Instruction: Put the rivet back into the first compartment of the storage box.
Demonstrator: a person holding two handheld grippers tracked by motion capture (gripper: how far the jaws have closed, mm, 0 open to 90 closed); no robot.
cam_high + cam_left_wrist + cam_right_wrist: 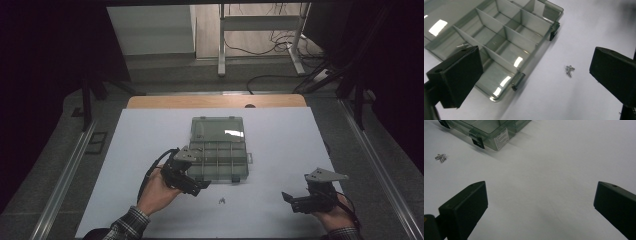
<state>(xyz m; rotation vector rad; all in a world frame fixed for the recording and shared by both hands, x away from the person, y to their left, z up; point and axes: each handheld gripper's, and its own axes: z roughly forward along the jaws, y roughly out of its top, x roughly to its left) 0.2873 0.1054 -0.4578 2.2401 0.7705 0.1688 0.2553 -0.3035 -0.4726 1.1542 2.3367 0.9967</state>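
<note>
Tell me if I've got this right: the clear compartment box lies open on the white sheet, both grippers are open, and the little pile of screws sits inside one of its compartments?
Not quite. The pile of screws lies on the white sheet, outside the compartment box, just off its latch side, as the left gripper view shows. The rest holds: the box lies open, and the left gripper and right gripper are both open.

A lab: dark curtains (45,75), floor cables (270,47), frame legs (260,30).
</note>
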